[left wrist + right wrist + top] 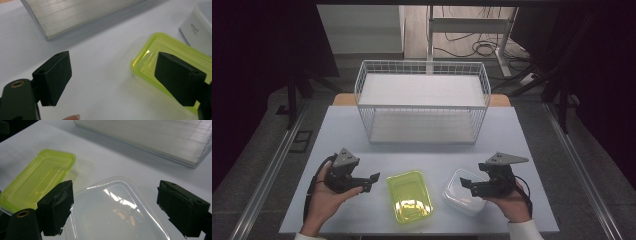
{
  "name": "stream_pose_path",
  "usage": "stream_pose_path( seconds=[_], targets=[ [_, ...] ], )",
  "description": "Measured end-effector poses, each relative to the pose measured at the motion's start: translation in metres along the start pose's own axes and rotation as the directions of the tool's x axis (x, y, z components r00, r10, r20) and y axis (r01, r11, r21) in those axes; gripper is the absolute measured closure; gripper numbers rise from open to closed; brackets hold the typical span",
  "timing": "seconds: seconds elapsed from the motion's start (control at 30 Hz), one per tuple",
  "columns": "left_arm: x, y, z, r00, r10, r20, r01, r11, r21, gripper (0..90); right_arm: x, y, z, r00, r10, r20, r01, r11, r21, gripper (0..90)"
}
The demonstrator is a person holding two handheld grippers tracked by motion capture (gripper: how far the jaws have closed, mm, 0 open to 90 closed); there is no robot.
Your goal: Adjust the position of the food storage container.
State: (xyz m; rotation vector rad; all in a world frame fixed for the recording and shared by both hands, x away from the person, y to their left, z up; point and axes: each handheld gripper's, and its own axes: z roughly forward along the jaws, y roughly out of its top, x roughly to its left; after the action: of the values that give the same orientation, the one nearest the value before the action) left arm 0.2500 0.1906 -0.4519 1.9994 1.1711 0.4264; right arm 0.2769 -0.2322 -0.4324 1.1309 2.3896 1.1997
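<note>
Both sets of jaws wide open, nothing between them. Left gripper [373, 179] sits low over the worktop [512, 130], pointed inward at the yellow-green container [410, 196]; in the left gripper view its far jaw overlaps the container's near rim [140, 72], but I can't tell contact from that angle, looks apart. Right gripper [465, 185] hangs over the clear container [461, 192], which fills the gap between its jaws in the right gripper view [117, 212]; pads not pressing on it.

I read this as a mirrored approach: each hand lined up on its own container, jaws pre-opened to take a rim. The two containers lie side by side, near each other but not touching, at the near edge of the worktop, both open side up as far as I can judge.

White wire basket [422, 102] stands behind them, centred and well apart, open top facing up. Likely the drop target, hence the containers staged in front of it.
</note>
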Motion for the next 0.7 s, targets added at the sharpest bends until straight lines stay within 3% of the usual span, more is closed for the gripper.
stream_pose_path(
  seconds=[0.2,0.43,0.7],
  targets=[
    [0.002,0.000,0.003,0.9996,-0.026,0.010,0.025,0.9994,0.023,14.4,0.002,-0.004,0.001,0.9999,-0.013,0.001,0.013,1.000,0.008,16.8],
    [-0.001,0.003,-0.001,0.9998,-0.017,0.009,0.017,0.9994,0.031,15.6,0.004,-0.003,-0.003,0.9996,-0.026,-0.010,0.026,1.000,-0.003,26.1],
    [-0.004,0.005,-0.009,1.0000,-0.007,0.002,0.007,0.9997,0.022,15.7,0.005,-0.001,-0.001,0.9990,-0.040,-0.019,0.040,0.999,0.021,28.4]
  ],
)
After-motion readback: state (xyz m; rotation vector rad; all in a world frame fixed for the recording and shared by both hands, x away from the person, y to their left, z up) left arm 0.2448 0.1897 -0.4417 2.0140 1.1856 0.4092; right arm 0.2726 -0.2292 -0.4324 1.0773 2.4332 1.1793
